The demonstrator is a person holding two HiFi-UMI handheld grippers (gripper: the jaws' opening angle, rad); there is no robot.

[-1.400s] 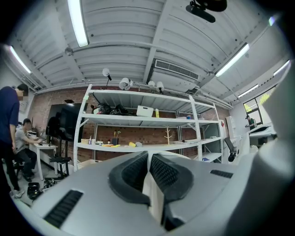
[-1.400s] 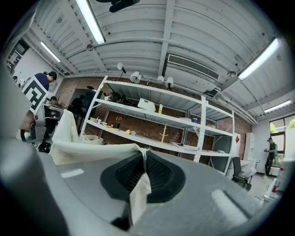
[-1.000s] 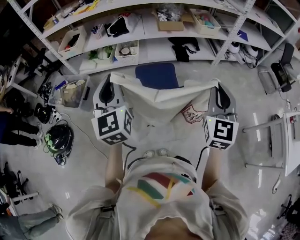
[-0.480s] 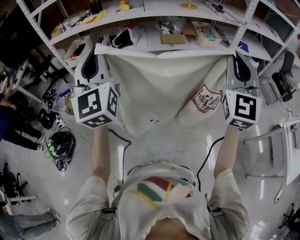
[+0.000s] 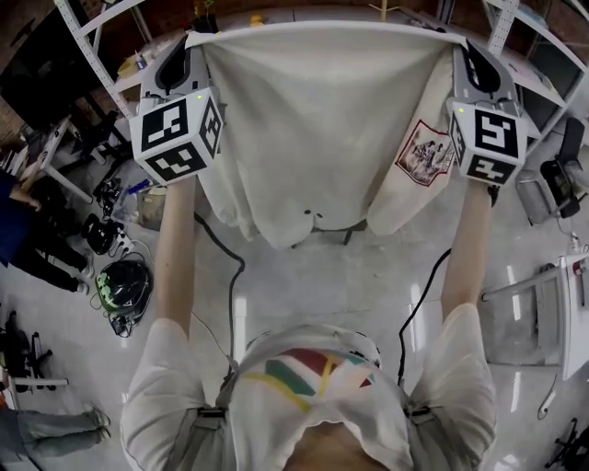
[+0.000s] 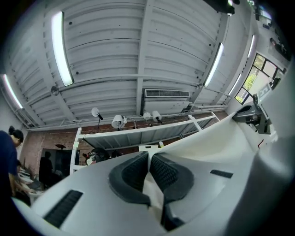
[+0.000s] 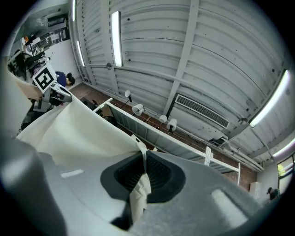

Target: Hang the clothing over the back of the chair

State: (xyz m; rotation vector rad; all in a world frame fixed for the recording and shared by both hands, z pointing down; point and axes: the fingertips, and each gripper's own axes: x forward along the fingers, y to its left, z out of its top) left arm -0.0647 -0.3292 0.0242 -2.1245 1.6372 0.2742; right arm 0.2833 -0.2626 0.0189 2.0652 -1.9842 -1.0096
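Note:
A cream T-shirt with a printed patch hangs spread wide between my two raised grippers. My left gripper is shut on its upper left edge and my right gripper on its upper right edge. The shirt hides nearly all of the chair; only dark leg parts show under the hem. The left gripper view points at the ceiling, with that gripper pinching cream fabric. In the right gripper view my right gripper clamps a fold of the shirt, which stretches away to the left.
Metal shelving stands behind the shirt, with another upright at the right. A helmet and cables lie on the floor at the left, near a person. A white table and an office chair stand at the right.
Both grippers have risen from chair height to overhead, lifting the shirt and stretching it wider. The blue chair and the shelves are now hidden behind the cloth.

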